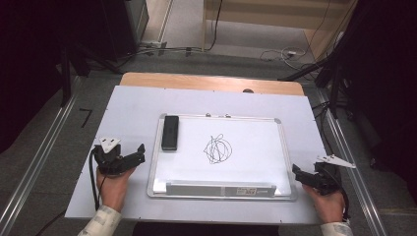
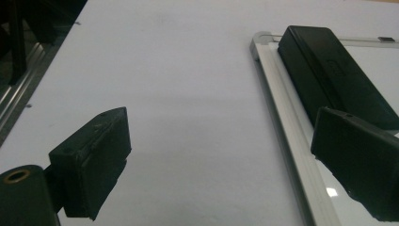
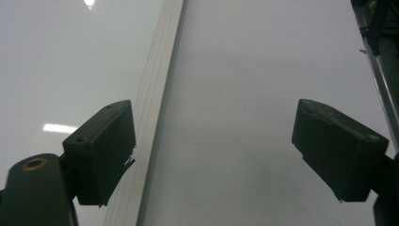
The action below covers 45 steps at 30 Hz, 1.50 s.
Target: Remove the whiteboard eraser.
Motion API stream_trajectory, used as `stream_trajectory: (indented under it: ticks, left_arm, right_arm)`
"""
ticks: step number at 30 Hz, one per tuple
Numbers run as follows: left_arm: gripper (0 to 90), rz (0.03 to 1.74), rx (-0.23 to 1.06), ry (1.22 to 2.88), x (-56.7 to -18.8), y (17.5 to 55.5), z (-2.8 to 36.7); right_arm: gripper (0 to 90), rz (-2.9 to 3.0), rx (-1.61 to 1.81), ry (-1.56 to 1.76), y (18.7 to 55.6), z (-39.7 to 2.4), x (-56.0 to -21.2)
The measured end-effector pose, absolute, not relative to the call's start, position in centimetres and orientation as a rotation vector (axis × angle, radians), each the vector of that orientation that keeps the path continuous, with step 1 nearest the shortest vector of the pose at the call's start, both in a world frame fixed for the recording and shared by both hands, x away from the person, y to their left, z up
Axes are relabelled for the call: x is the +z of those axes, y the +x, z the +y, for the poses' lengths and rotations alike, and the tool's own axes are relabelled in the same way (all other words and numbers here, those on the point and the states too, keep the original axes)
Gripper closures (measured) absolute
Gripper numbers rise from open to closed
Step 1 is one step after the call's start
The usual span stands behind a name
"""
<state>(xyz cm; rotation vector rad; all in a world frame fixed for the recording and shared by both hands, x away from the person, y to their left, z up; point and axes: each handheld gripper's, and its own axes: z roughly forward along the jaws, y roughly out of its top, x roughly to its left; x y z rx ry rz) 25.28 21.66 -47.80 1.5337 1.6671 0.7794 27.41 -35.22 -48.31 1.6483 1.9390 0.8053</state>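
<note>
Left tool (image 1: 139, 153) and right tool (image 1: 297, 172) sit wide apart in the jaws, empty, flanking the whiteboard (image 1: 246, 169) on the bench (image 1: 133, 105). Farther on, a black eraser (image 1: 170, 132) lies at the whiteboard's left edge, beside a scribble (image 1: 218, 149).

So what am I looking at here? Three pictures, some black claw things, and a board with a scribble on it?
No robot here: a person holds a hand-held gripper in each hand. The high view looks down on the table. The left hand-held gripper sits left of the whiteboard, the right hand-held gripper to its right. The other two pictures come from cameras riding on each gripper, looking along its black jaws. On the whiteboard are a black scribble and a black eraser, which the left gripper view also shows. Both grippers stand open and hold nothing.
</note>
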Motion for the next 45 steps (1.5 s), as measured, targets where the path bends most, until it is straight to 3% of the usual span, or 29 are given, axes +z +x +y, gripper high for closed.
stream_trajectory:
  ticks: [26,45]
  left_arm:
    - [7.1,1.664,0.695,1.621,-47.7,32.1,16.0]
    - [16.1,1.701,0.661,1.691,-49.0,37.2,12.7]
  right_arm:
    - [12.7,1.942,0.812,1.646,27.4,-35.3,-48.3]
    - [12.7,1.943,0.818,1.650,27.5,-35.4,-48.4]
